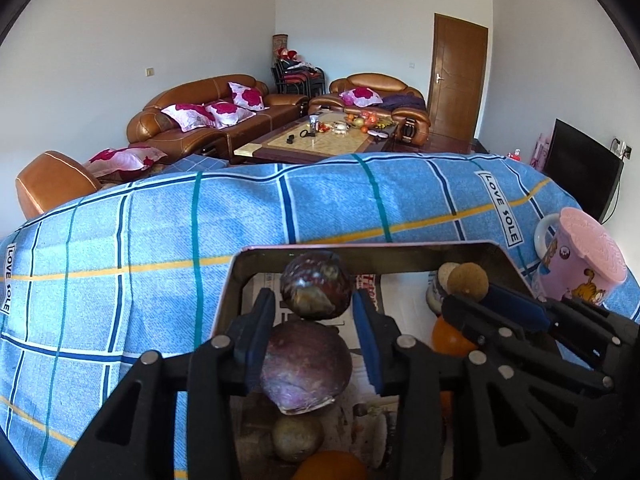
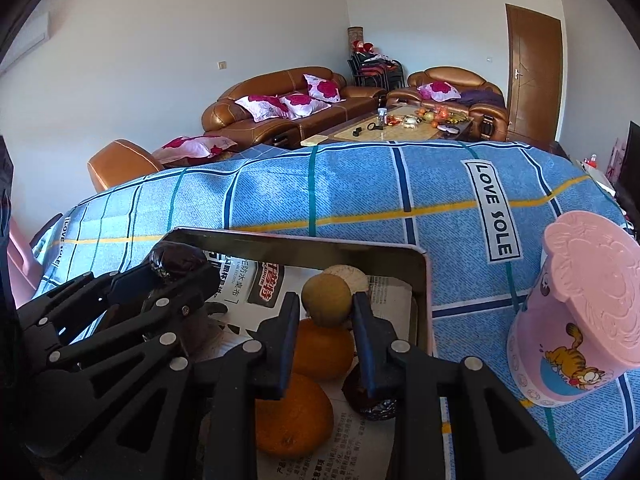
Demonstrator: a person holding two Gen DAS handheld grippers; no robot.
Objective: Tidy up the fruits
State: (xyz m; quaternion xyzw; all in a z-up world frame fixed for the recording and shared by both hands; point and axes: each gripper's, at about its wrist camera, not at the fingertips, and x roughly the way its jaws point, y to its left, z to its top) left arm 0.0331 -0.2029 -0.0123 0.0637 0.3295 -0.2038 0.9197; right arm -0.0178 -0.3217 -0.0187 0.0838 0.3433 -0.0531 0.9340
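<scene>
Jaws status: my left gripper (image 1: 312, 308) looks slightly open around the purple fruit (image 1: 316, 284); right gripper (image 2: 326, 308) pinches the brown fruit (image 2: 326, 300), lower centre, in the tray (image 2: 420, 304).

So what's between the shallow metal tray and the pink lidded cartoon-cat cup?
Only bare blue checked cloth lies between the shallow metal tray and the pink lidded cartoon-cat cup; the right wrist view shows it.

The left claw (image 1: 312, 312) covers the tray's (image 1: 236, 276) near rim; an orange (image 1: 330, 466) is cut off at the bottom edge, and the far coffee table's (image 1: 320, 142) clutter is too small to tell.
</scene>
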